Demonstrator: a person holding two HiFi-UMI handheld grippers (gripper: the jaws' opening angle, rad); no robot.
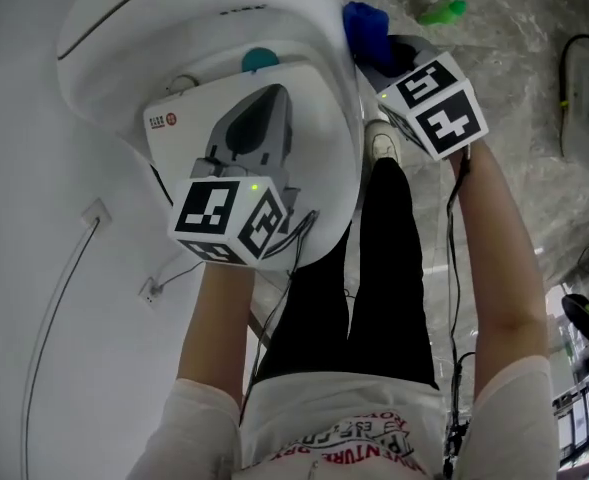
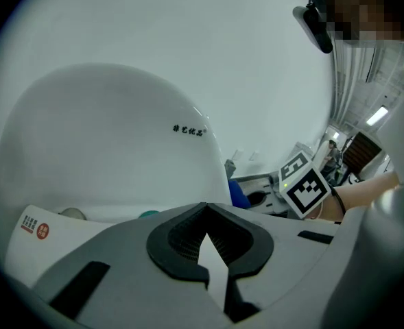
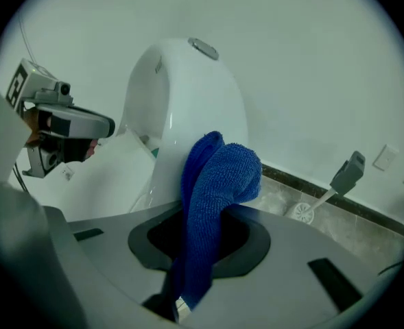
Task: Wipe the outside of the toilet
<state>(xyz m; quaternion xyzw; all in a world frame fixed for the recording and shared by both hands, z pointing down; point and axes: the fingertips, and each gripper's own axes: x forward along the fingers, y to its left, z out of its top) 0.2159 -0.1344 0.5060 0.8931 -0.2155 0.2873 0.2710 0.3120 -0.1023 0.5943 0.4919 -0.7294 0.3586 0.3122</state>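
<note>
The white toilet [image 1: 204,28] fills the upper left of the head view, with its rounded tank [image 2: 105,142] in front of the left gripper. My left gripper [image 1: 271,98] hovers over the toilet lid, jaws nearly closed with nothing between them [image 2: 205,242]. My right gripper [image 1: 379,58] is at the toilet's right side, shut on a blue cloth [image 1: 366,26]. The blue cloth [image 3: 215,184] sticks up from the right gripper [image 3: 198,252] and lies close to the toilet's side [image 3: 188,94]; contact cannot be told.
The lid carries a red sticker [image 2: 37,228], and a teal thing [image 1: 259,60] sits behind it. On the marble floor are a green object [image 1: 444,11] and a round drain [image 3: 302,212]. A white cable [image 1: 64,278] runs at left. The person's black-trousered legs [image 1: 374,268] stand beside the bowl.
</note>
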